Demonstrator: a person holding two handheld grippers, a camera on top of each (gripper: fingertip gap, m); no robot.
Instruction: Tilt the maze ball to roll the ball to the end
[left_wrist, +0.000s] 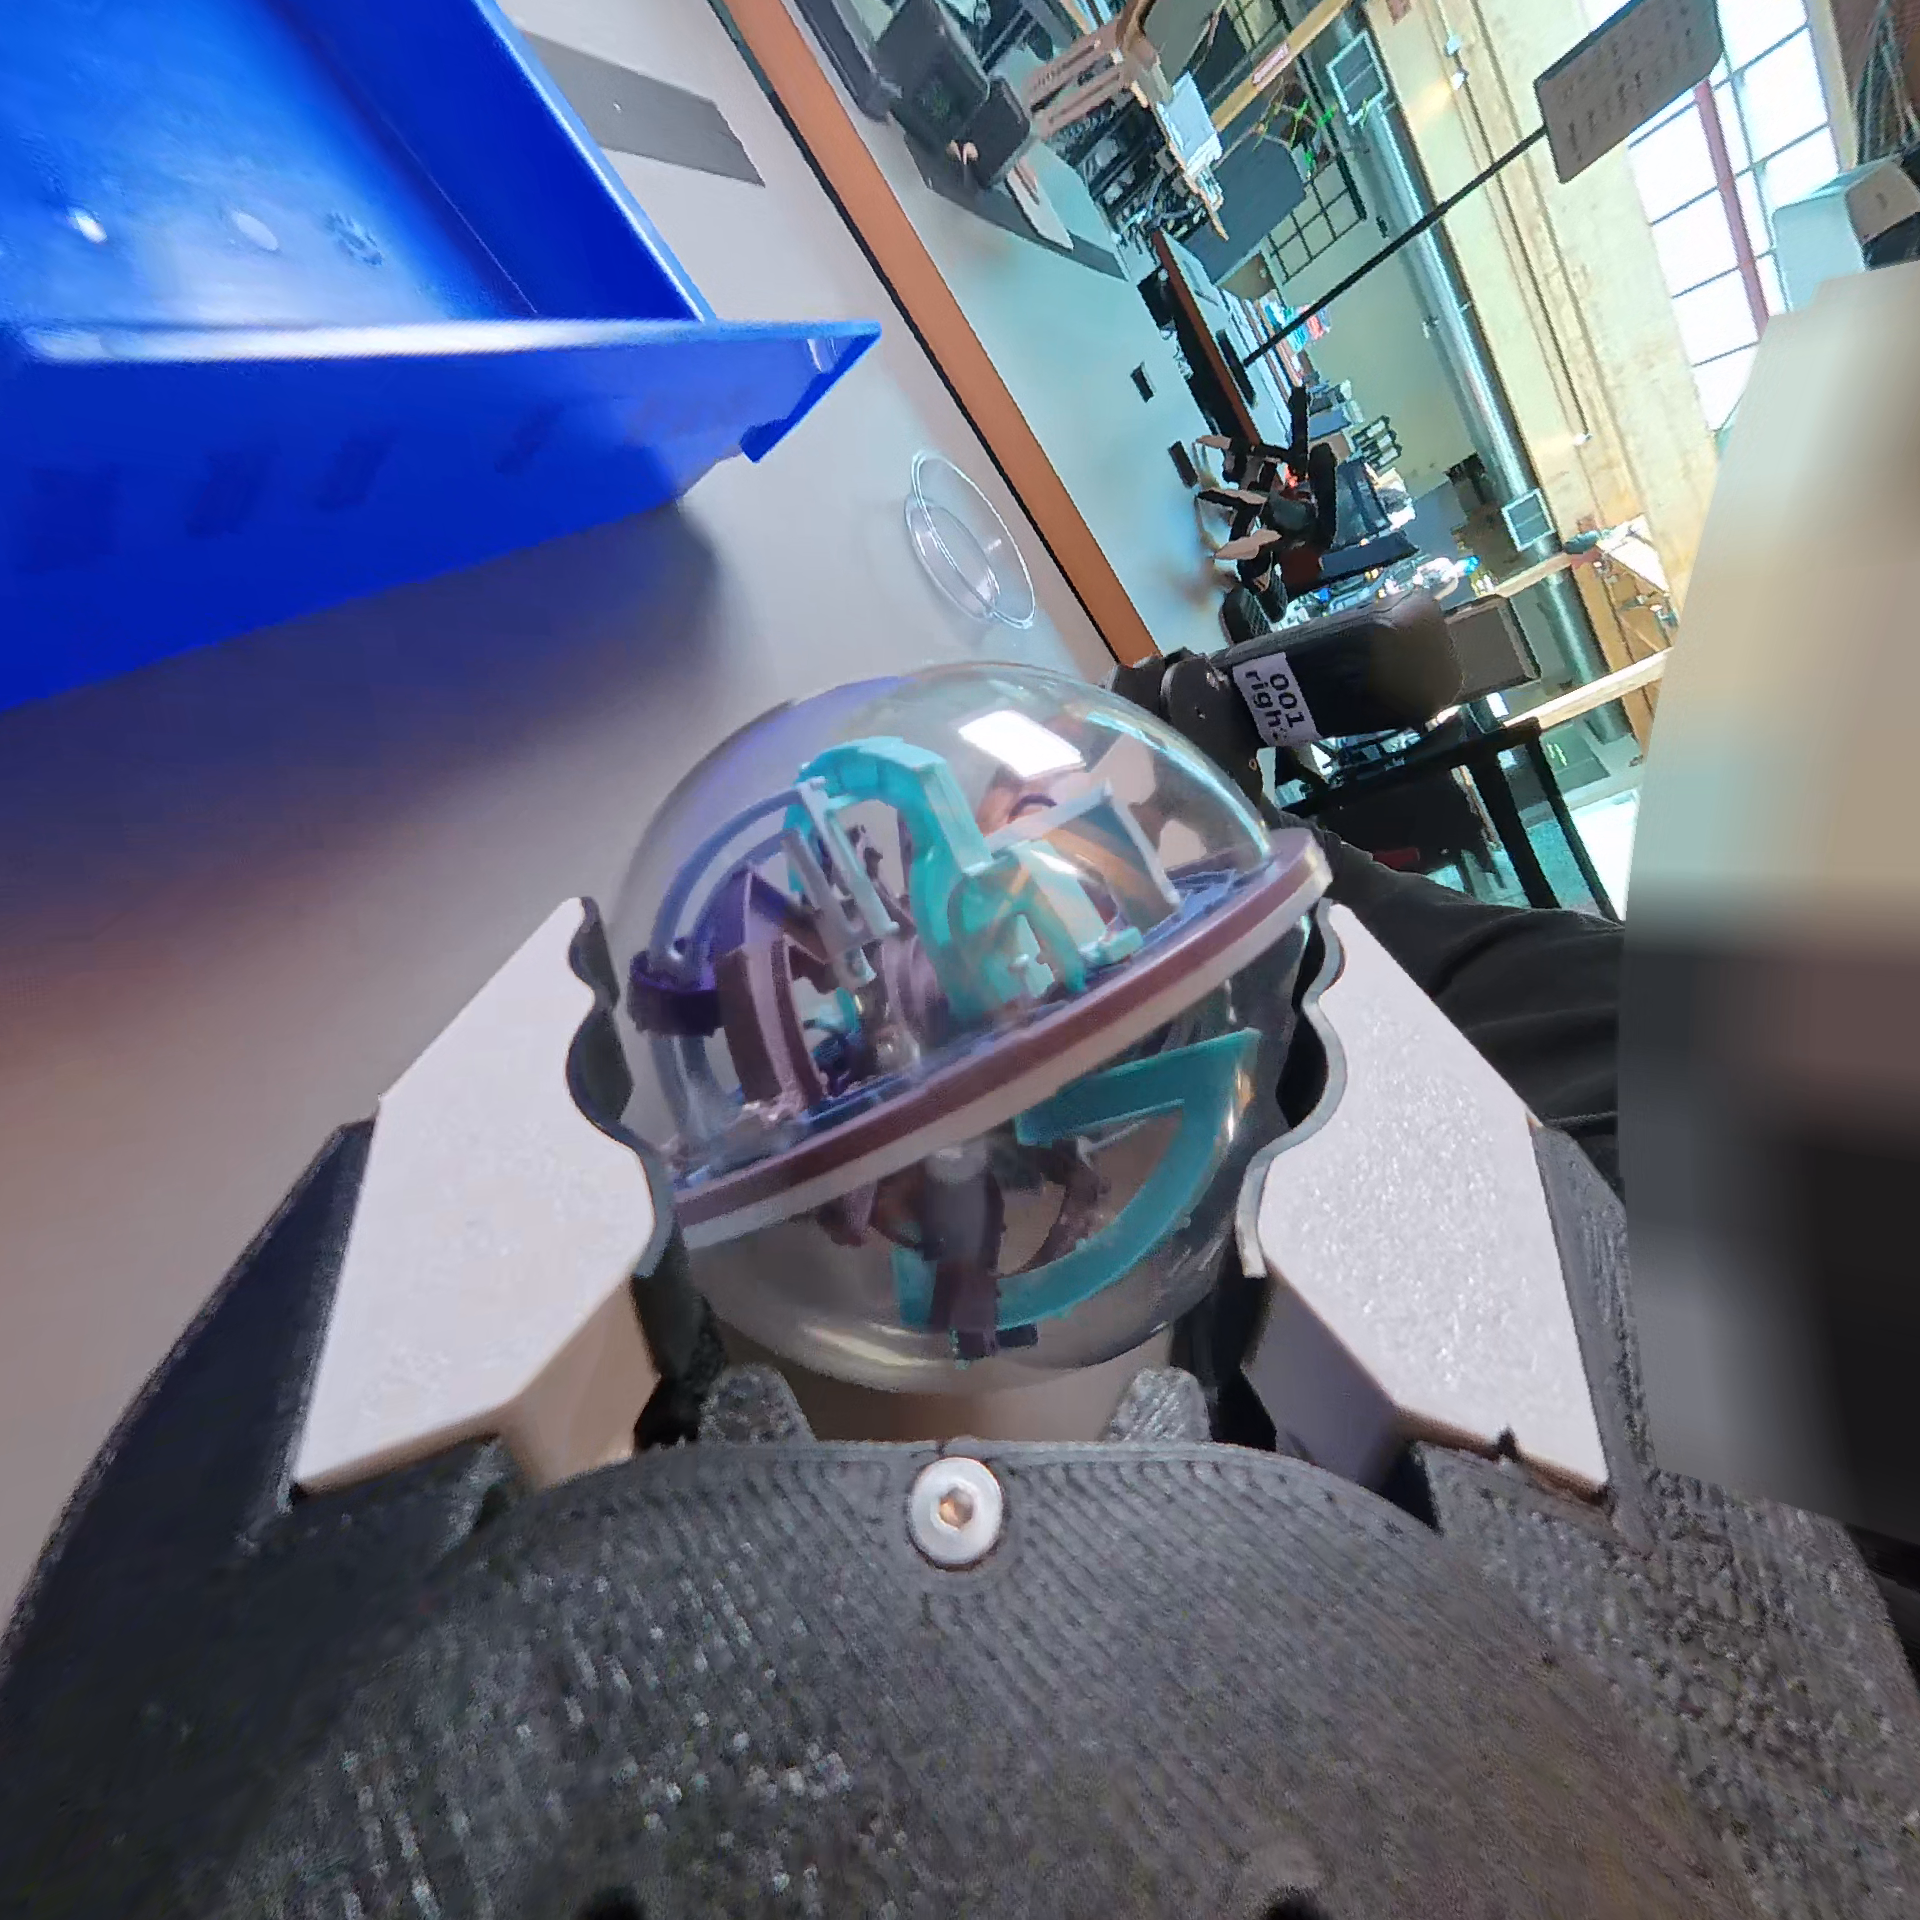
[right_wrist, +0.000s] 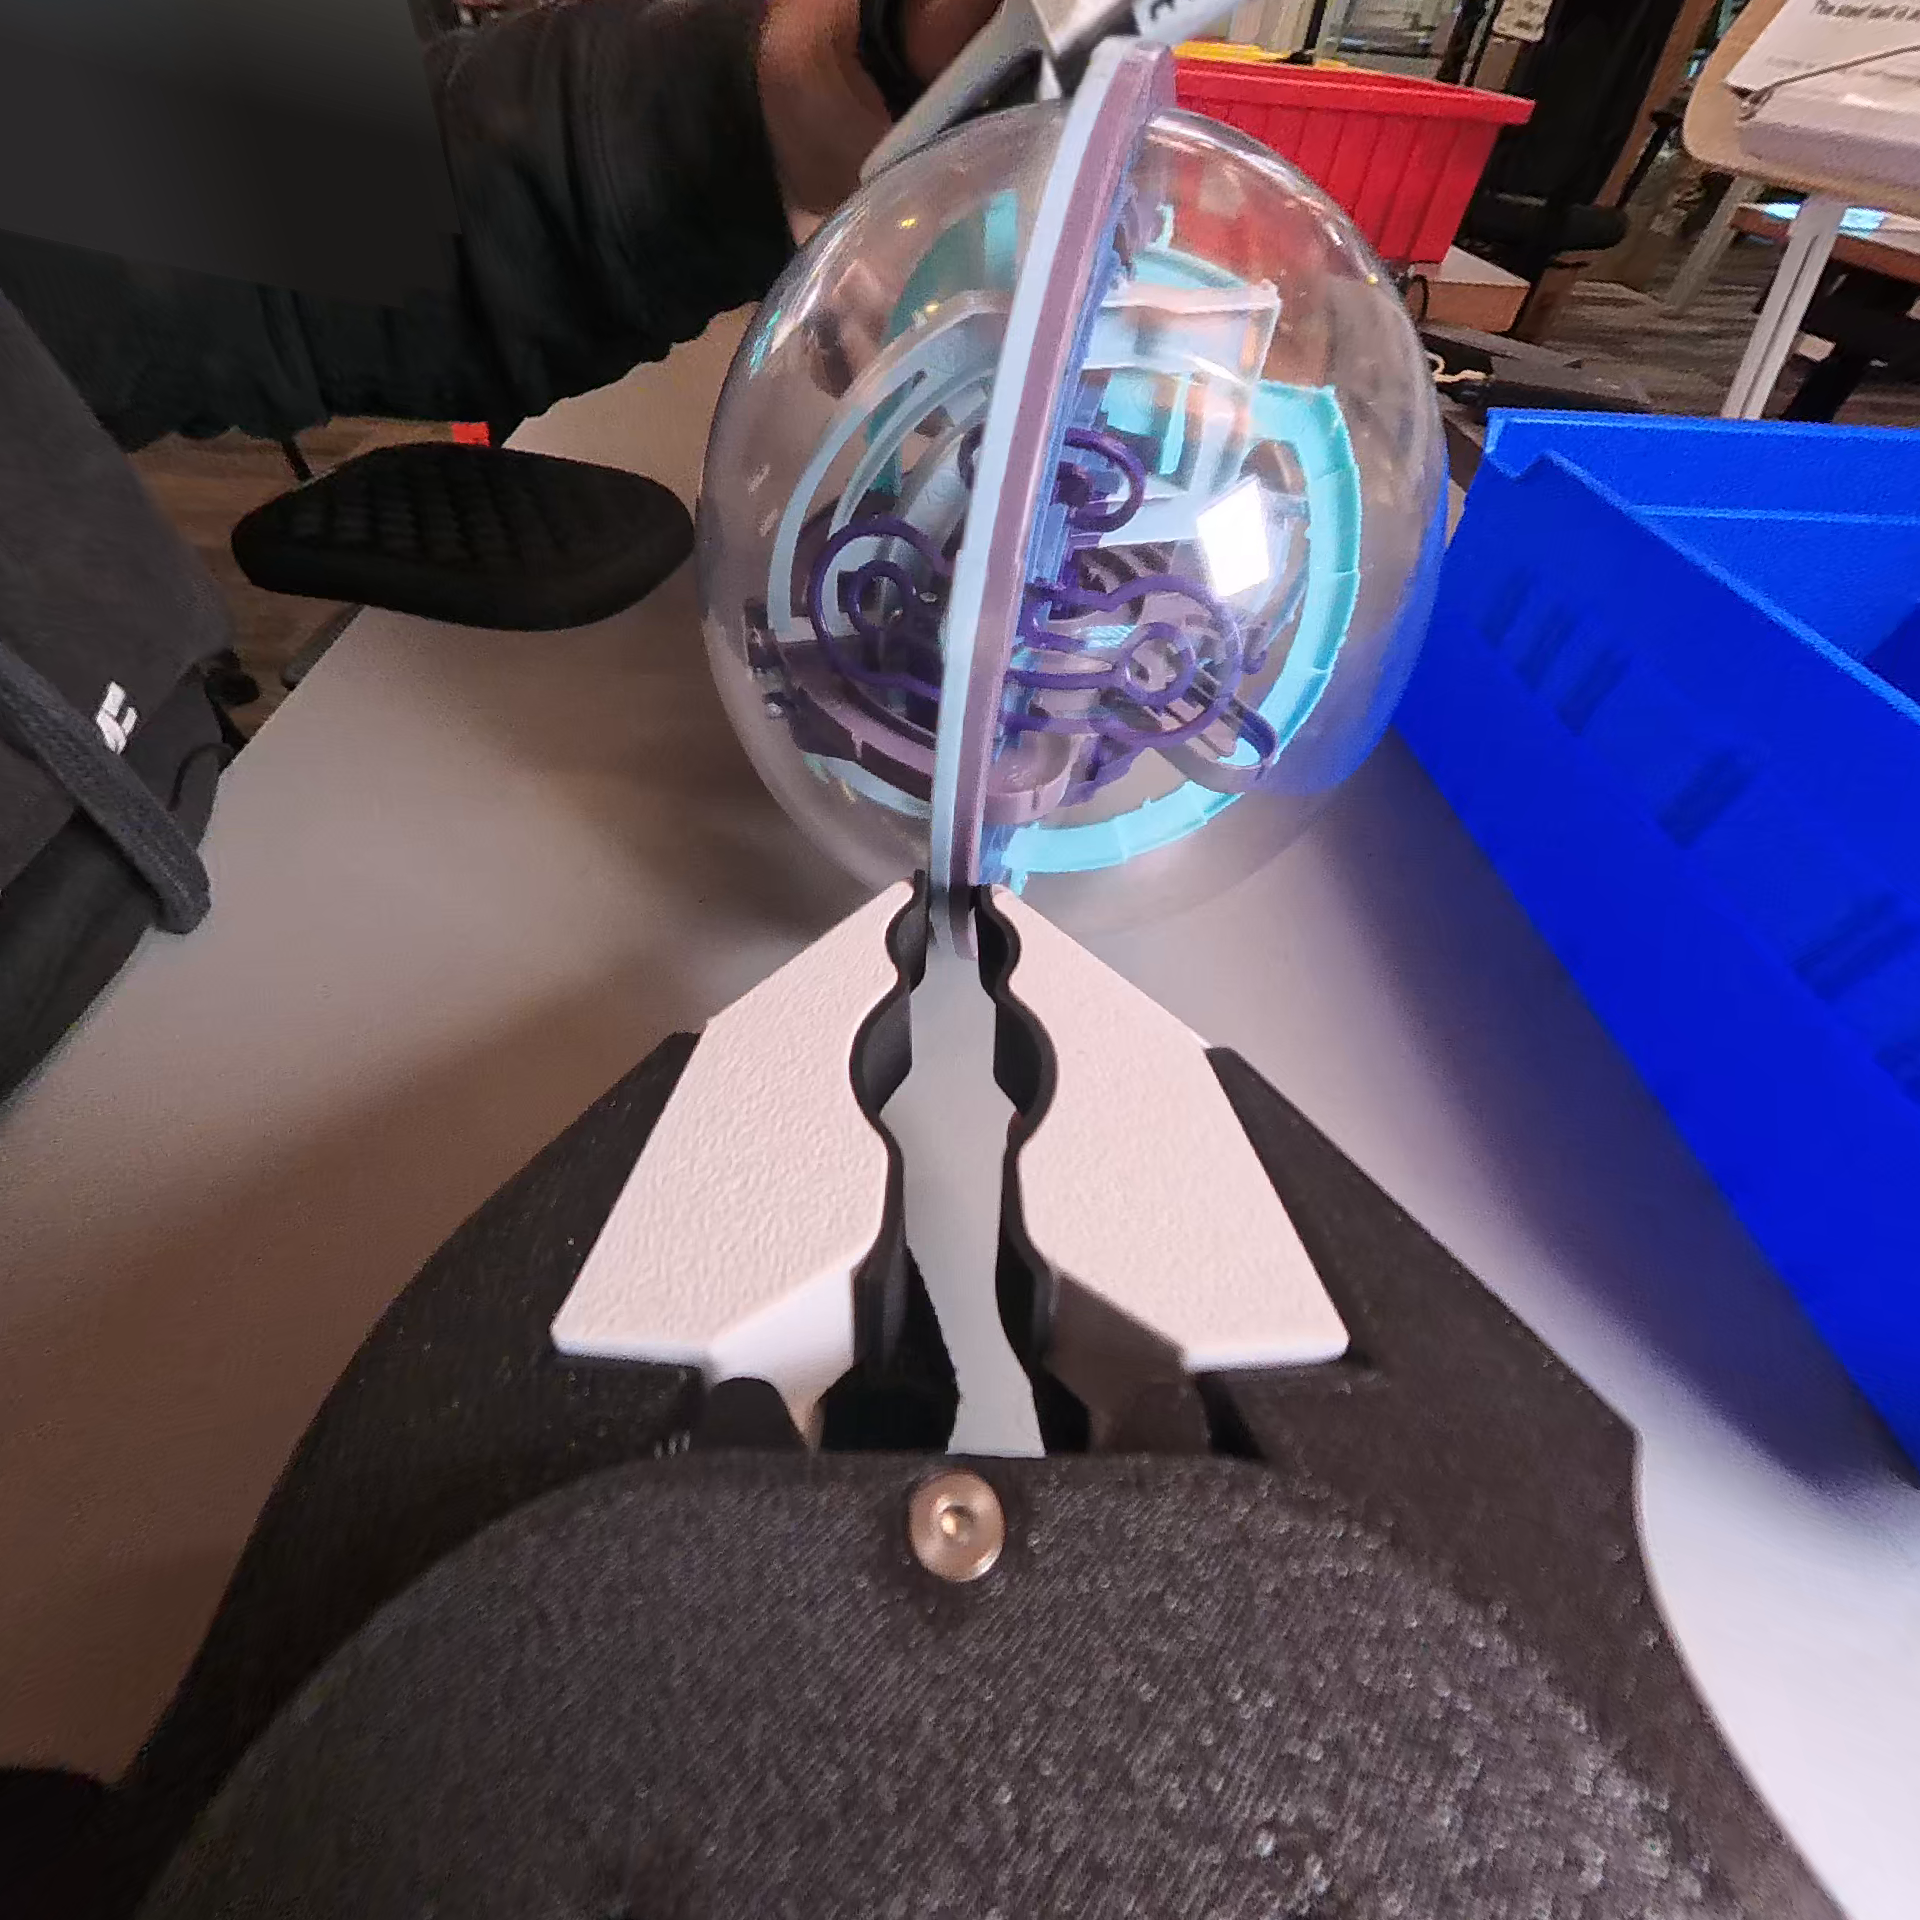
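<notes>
The maze ball (left_wrist: 935, 997) is a clear sphere with teal and purple tracks inside and a mauve rim around its middle. My left gripper (left_wrist: 954, 925) is shut on the maze ball, one white finger on each side of the sphere, and holds it above the table (left_wrist: 260, 987) with the rim tilted. My right gripper (right_wrist: 951, 902) is shut on the rim of the maze ball (right_wrist: 1070, 499), which stands on edge in the right wrist view. The right gripper's body (left_wrist: 1340, 686) shows behind the ball in the left wrist view. I cannot make out the small ball inside.
A blue bin (left_wrist: 312, 343) stands close beside the ball; it is also in the right wrist view (right_wrist: 1683, 727). A clear plastic dish (left_wrist: 966, 540) lies near the table's far edge. A black chair seat (right_wrist: 457, 535) and a person's dark sleeve (right_wrist: 603, 187) are at the left.
</notes>
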